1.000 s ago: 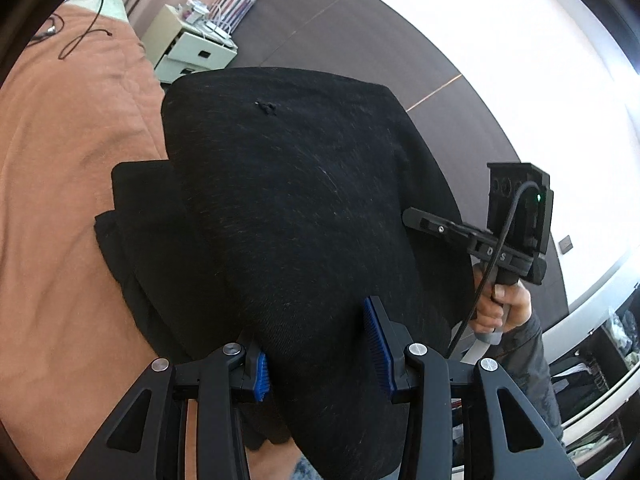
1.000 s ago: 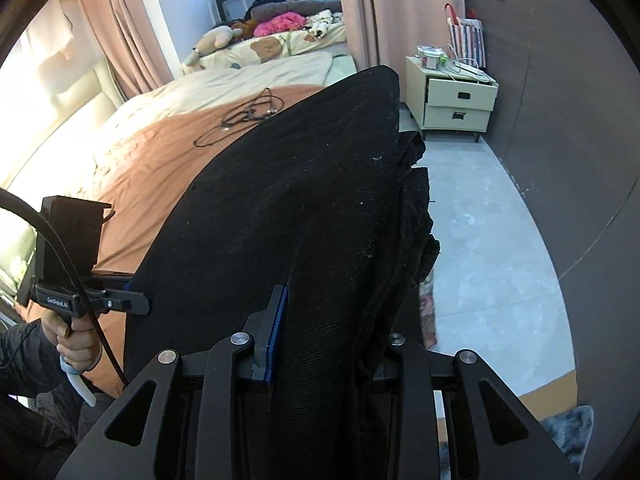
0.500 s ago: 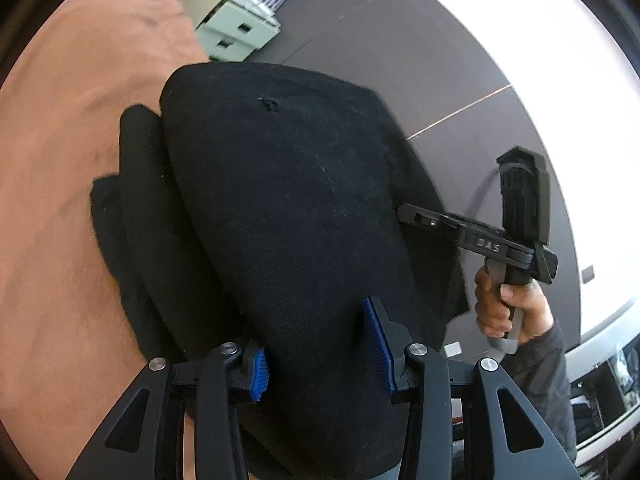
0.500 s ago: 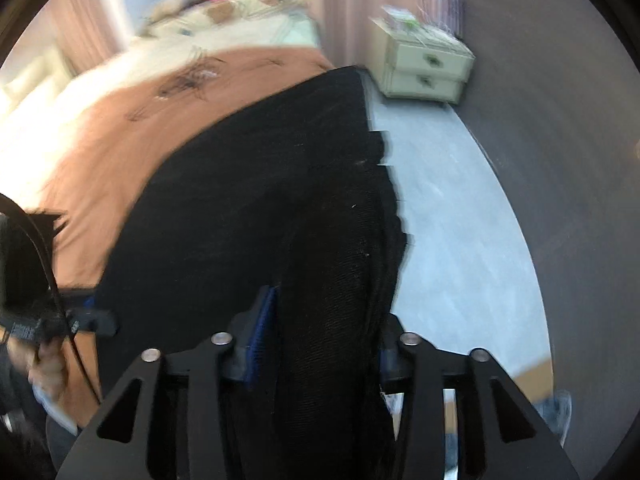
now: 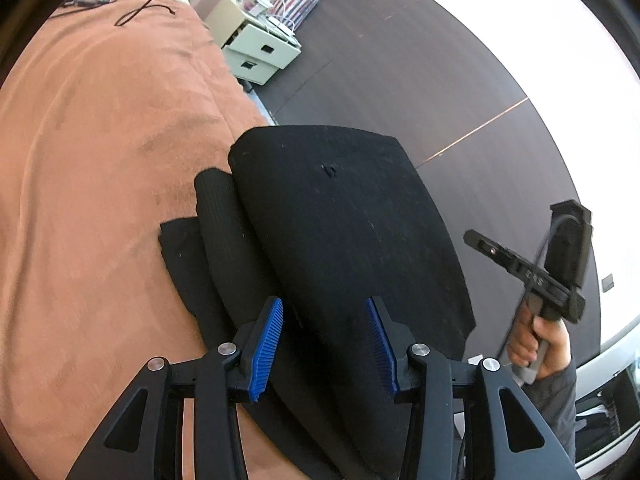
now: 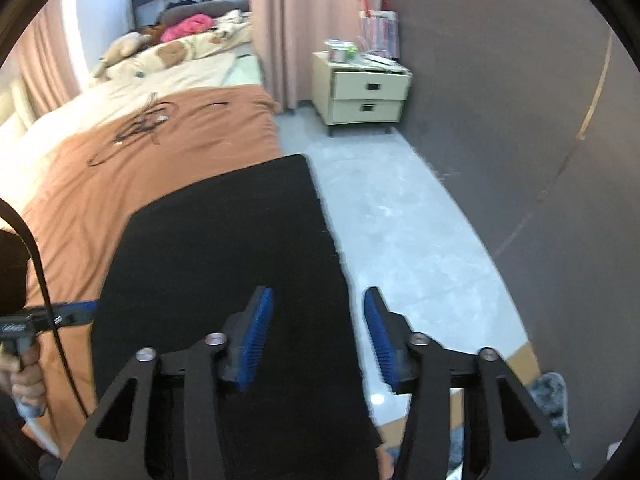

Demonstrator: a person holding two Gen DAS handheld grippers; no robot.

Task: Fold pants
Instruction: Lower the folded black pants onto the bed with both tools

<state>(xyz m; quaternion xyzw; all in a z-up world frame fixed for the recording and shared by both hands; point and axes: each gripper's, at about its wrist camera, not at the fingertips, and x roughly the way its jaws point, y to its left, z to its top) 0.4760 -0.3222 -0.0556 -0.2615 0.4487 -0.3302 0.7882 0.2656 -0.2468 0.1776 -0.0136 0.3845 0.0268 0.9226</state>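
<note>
A bedroom: a bed with an orange-brown blanket (image 5: 100,160) takes the left side, a pale grey floor (image 6: 400,240) the right, and a dark wall stands behind.

The left gripper (image 5: 324,344) is about half open. Both its blue pads show bare faces, and the black cloth lies under and between them without being pressed. The right gripper (image 6: 318,336) is also partly open. Its jaws have just been closing a little, but they hold nothing: the right edge of the cloth passes between the pads, and the floor is seen beside the right pad.

The pants (image 5: 340,240) lie on the blanket as a flat, dark, folded panel, close to the edge of the bed. They lie straight ahead of both grippers and below them, and the long axis runs away from the grippers, along the bed edge. In the left wrist view, lower layers come out from under the top panel on its left side. The right gripper is over the right edge, the left gripper more over the middle; I judge both equally near to the near end. A further fold would probably bring this near end toward the far end.

Beyond the pants, loose cables (image 6: 136,128) lie on the blanket. A nightstand (image 6: 366,96) stands at the wall; its two drawers are shut, so their contents are hidden, and small items sit on its top.
</note>
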